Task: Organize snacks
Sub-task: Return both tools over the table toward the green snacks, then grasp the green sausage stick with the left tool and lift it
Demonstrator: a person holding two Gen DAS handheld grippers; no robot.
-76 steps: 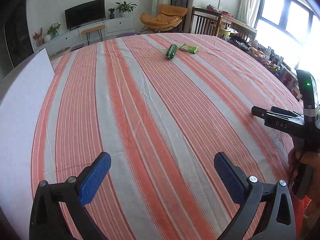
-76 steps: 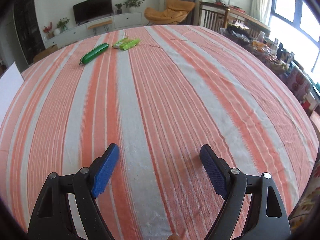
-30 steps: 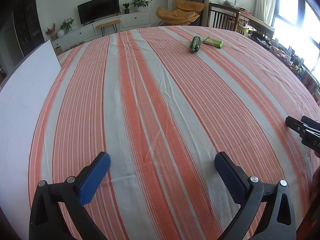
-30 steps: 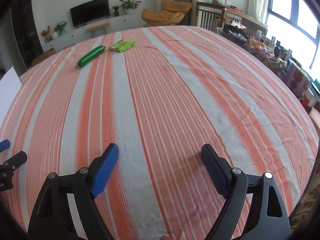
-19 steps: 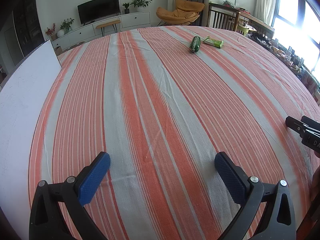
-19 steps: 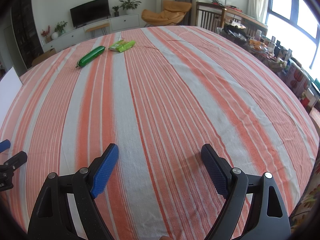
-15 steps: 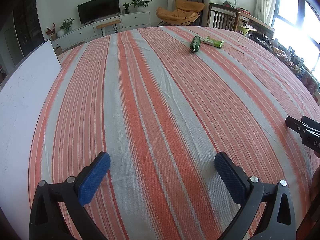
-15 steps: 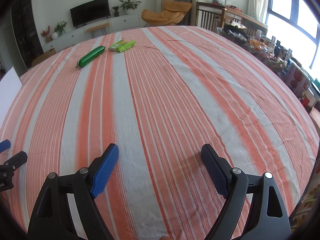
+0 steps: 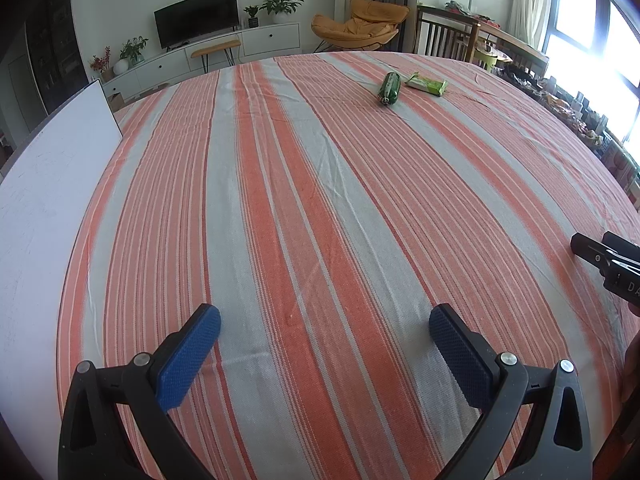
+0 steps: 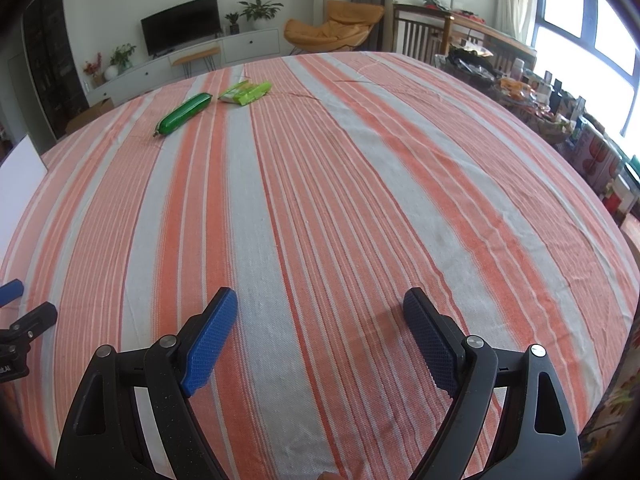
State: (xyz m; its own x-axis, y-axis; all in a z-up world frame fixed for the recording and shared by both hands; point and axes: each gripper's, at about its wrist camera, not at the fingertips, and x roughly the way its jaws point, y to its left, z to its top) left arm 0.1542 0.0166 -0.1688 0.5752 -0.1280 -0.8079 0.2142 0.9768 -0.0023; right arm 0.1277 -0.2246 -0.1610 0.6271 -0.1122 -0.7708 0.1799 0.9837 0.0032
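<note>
Nothing has moved lately: both grippers (image 9: 325, 338) (image 10: 320, 322) stay wide-jawed, far from the 2 snacks (image 10: 183, 114) (image 10: 246, 93).

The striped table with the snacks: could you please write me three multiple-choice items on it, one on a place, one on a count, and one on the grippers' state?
1. Where do the snacks lie?
A. at the far end of the striped cloth
B. between the right gripper's fingers
C. on the white board

2. How many green snack packs lie on the cloth?
A. one
B. two
C. four

3. How do the two grippers stand?
A. both open, empty
B. both shut
C. left shut on a pack

Answers:
1 A: the dark green tube and light green packet sit far up the cloth.
2 B: only those two show.
3 A: left gripper and right gripper have jaws spread over bare cloth.
</note>
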